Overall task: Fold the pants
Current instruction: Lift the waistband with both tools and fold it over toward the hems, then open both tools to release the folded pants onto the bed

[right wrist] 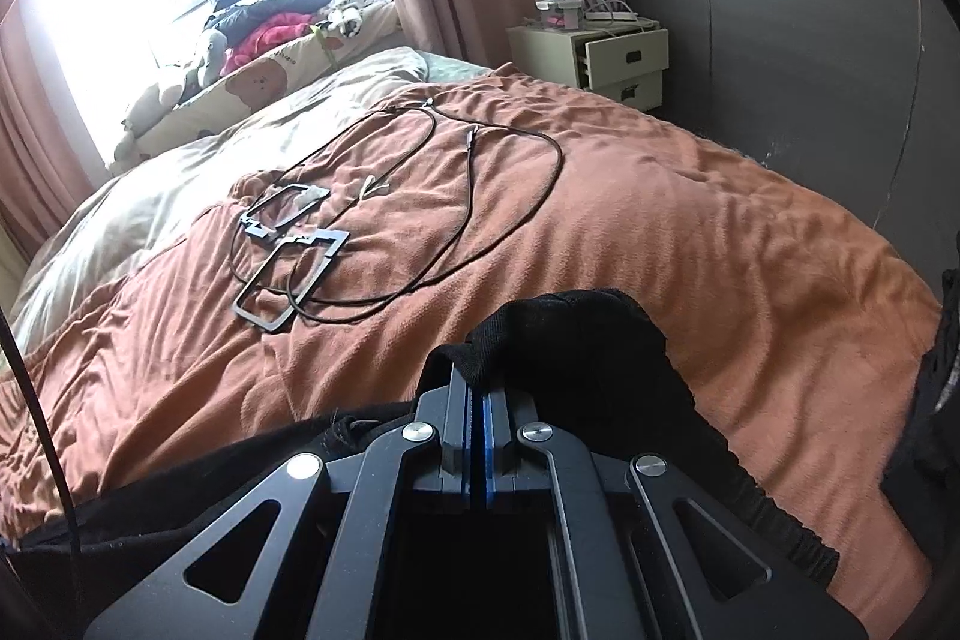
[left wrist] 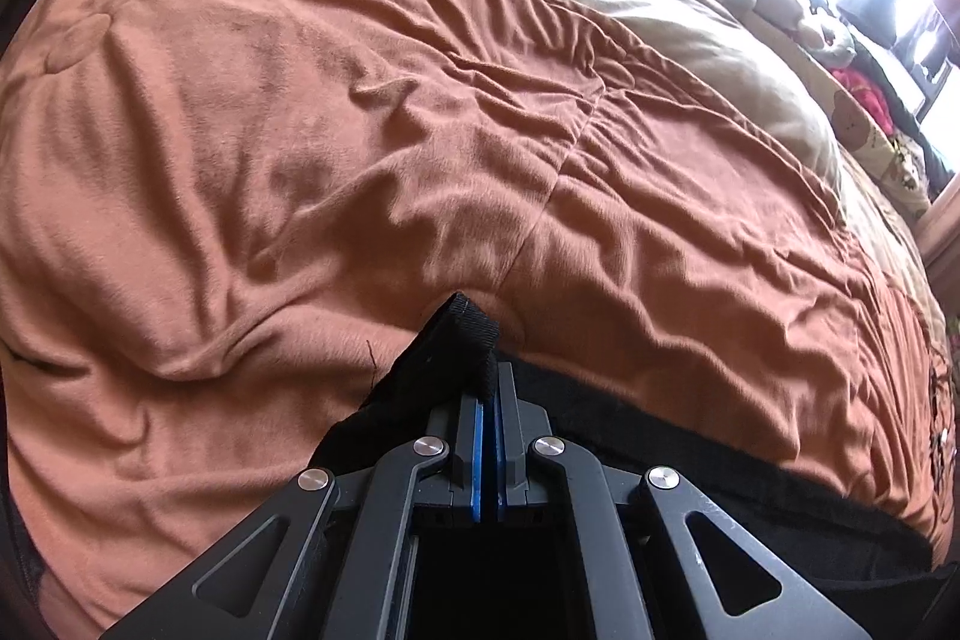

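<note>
Both the left gripper and right gripper pinch closed on the black pants, the fabric bunched at their tips and hanging below, probably to spread them over the orange blanket ahead.

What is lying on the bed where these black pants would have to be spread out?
Ahead of the right gripper, a looped black cable and two dark frames lie on the orange blanket. Ahead of the left gripper, nothing visible does.

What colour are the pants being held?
Black pants, clearest in the right wrist view.
</note>
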